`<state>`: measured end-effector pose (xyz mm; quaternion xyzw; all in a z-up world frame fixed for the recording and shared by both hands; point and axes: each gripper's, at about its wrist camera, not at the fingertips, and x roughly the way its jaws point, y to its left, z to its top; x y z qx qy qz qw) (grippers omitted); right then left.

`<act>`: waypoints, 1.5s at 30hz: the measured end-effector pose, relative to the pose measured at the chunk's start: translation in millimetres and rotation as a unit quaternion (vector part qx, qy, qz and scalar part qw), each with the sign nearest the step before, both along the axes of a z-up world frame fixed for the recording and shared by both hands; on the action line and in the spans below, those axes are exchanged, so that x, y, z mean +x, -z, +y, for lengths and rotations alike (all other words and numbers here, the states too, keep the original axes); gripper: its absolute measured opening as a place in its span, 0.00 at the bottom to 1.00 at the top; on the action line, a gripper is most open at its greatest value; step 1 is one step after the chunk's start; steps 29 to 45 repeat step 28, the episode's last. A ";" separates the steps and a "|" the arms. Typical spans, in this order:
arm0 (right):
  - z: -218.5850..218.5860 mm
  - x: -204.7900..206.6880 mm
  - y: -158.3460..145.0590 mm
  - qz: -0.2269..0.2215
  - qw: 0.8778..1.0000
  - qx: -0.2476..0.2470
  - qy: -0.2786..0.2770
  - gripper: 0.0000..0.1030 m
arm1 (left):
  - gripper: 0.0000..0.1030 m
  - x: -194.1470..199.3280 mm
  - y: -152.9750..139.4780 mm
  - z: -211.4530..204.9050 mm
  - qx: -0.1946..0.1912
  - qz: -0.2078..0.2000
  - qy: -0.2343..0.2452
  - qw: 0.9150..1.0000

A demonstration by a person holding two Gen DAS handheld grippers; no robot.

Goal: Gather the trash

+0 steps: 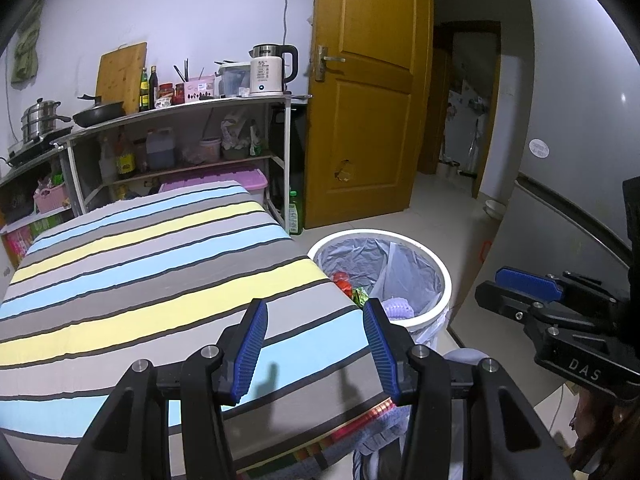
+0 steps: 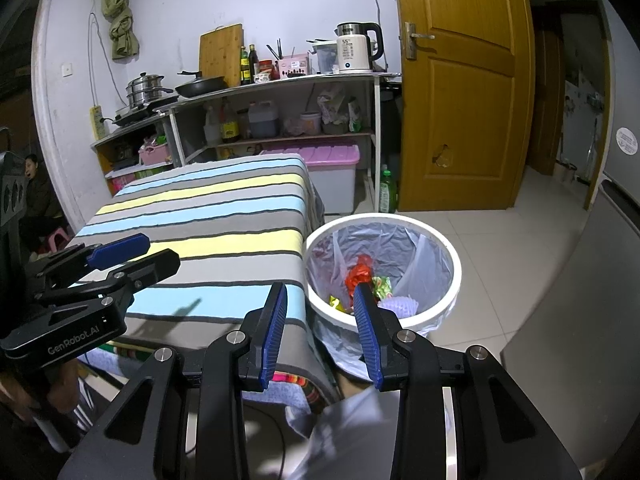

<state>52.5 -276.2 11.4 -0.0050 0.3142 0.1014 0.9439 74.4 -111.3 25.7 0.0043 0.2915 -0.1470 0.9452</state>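
My left gripper (image 1: 316, 344), black w/ blue ribbed pads, hangs over the near edge of the striped cloth-covered table (image 1: 132, 264), jaws apart, nothing btwn them. My right gripper (image 2: 322, 330) sits over the table corner beside the white round plastic bin w/ clear liner (image 2: 450, 248), jaws also apart & empty. Trash – red crumpled wrapper (image 2: 360, 274), green packet (image 2: 382, 286), lilac ribbed piece (image 2: 400, 305) – already lies in the bin, and I see no loose trash on the table, so I judge the job near done. Risk: swinging the right gripper low could snag the liner or tip the bin. Right view shows the bin's contents fully plus a seated person far left; left view hides half the bin behind the table.
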 end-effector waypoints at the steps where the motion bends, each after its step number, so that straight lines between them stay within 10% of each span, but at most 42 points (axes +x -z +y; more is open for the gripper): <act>1: 0.1 0.0 0.1 0.000 1.000 0.000 0.000 0.35 | 0.48 0.3 -0.2 0.3 0.001 0.000 0.000 1.000; 45: -7.9 2.5 3.9 0.004 1.000 0.001 0.002 0.35 | 0.48 0.6 4.3 -0.6 0.011 -0.007 0.000 1.000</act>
